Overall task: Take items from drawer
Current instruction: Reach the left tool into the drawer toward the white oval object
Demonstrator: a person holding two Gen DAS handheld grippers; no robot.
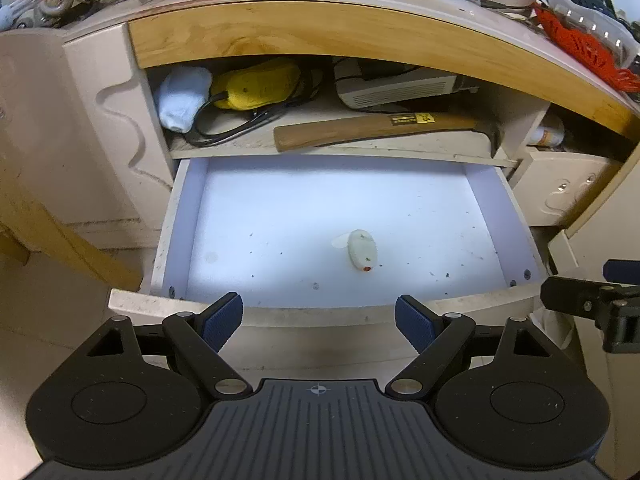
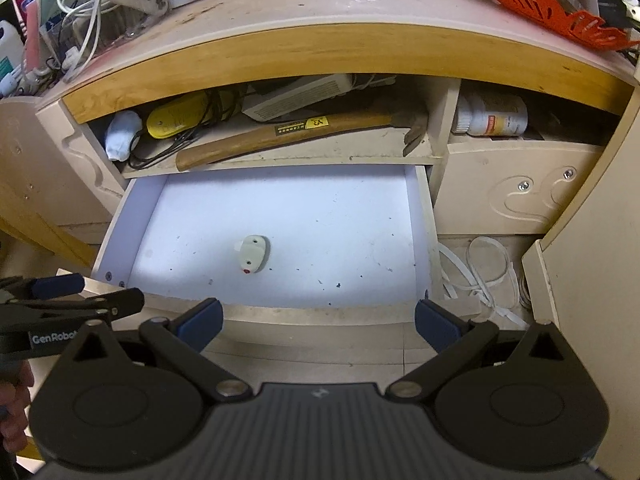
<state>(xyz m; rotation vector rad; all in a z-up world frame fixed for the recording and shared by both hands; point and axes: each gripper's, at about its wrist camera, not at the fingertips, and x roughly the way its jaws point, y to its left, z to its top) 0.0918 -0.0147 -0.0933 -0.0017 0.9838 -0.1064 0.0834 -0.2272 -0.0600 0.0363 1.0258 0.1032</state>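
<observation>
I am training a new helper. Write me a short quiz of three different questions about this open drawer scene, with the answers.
1. True or false: the drawer holds only one item, a small white oval object.
2. Multiple choice: what lies on the shelf just above the drawer? A) a hammer B) a plate C) a shoe
3. Fill in: the left gripper and the right gripper both have their jaws ____.

Key: 1 true. 2 A, the hammer with a wooden handle lies there. 3 open; neither holds anything.
</observation>
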